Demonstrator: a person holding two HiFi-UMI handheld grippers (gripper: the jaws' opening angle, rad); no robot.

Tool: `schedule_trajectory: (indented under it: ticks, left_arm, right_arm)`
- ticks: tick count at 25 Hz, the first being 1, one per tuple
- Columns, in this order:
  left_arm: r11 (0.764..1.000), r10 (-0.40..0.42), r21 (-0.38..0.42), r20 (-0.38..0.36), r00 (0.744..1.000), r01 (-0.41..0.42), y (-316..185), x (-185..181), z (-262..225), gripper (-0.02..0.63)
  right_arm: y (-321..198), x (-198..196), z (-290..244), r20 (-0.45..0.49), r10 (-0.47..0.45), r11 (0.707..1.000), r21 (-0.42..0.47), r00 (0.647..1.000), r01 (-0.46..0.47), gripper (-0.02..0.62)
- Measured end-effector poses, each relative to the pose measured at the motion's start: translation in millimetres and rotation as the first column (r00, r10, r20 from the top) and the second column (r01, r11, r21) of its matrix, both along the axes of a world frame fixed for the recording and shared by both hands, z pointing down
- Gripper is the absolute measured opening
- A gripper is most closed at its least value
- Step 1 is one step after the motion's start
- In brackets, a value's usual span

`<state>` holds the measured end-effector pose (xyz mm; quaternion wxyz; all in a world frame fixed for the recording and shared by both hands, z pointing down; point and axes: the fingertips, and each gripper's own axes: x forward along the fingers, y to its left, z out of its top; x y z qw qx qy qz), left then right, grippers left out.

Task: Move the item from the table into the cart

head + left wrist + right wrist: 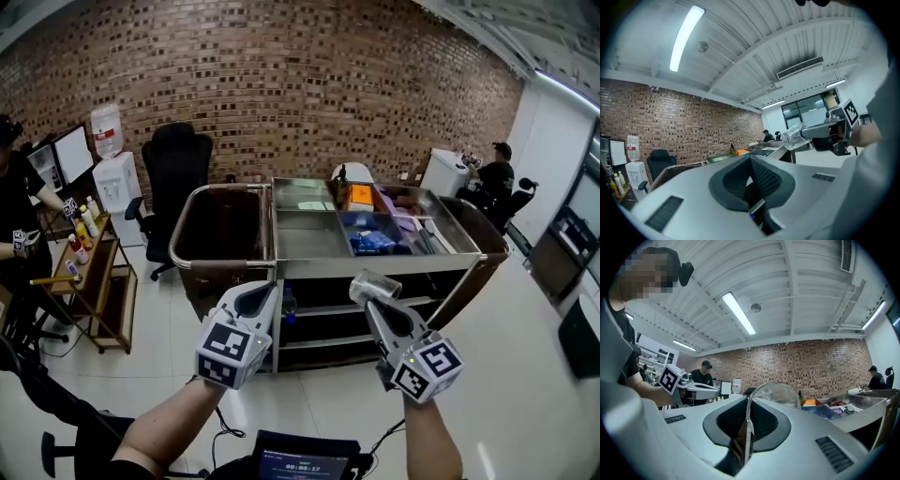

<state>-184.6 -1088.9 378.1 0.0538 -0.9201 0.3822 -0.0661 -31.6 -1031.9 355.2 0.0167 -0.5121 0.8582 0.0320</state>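
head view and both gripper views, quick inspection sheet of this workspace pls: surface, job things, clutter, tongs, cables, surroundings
surface: steel cart straight ahead, its top split into open compartments, shelves below
job's things: clear cup held off the cart, not yet in a compartment
clutter: orange box and blue packets in the cart's right-hand compartments
grippers: left tongs shut, nothing between them; right tongs shut on the clear cup's wall
cables: black cable on the floor by the left arm
surroundings: brick wall, office chair, water dispenser, wooden trolley with bottles, people at both sides
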Motion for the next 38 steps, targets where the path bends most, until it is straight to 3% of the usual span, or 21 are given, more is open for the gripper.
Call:
schedule_trajectory:
  ticks: [6, 12, 21, 28, 33, 38]
  left_arm:
    - [0.998, -0.018, -0.059, -0.034, 0.999, 0.016, -80.7, 35.3, -13.2, 0.0]
    - [0.996, -0.033, -0.08, -0.043, 0.999, 0.029, -148.1, 112.9, -30.7, 0.0]
    - [0.99, -0.08, -0.12, -0.075, 0.994, 0.07, -246.9, 209.6, -26.9, 0.0]
    - [0.988, -0.088, -0.133, -0.083, 0.993, 0.077, -324.6, 201.2, -39.2, 0.0]
    - [0.987, -0.082, -0.144, -0.097, 0.992, 0.067, -401.1, 168.2, -62.9, 0.0]
    - [0.987, -0.083, -0.143, -0.091, 0.992, 0.069, -461.0, 149.4, -47.9, 0.0]
  right_arm:
    - [-89.7, 38.5, -34.1, -0.068, -0.036, 0.999, -0.007, 0.997, 0.036, 0.002]
    - [-172.1, 111.4, -53.4, -0.139, -0.097, 0.995, -0.04, 0.986, 0.092, 0.002]
    - [-289.2, 190.3, -35.9, -0.287, -0.25, 0.965, -0.15, 0.925, 0.214, 0.002]
    - [-377.9, 190.4, -50.7, -0.296, -0.293, 0.947, -0.223, 0.909, 0.232, 0.002]
    - [-465.5, 154.0, -83.7, -0.39, -0.332, 0.933, -0.27, 0.859, 0.238, 0.002]
    - [-543.6, 125.7, -70.0, -0.402, -0.387, 0.909, -0.317, 0.829, 0.27, 0.002]
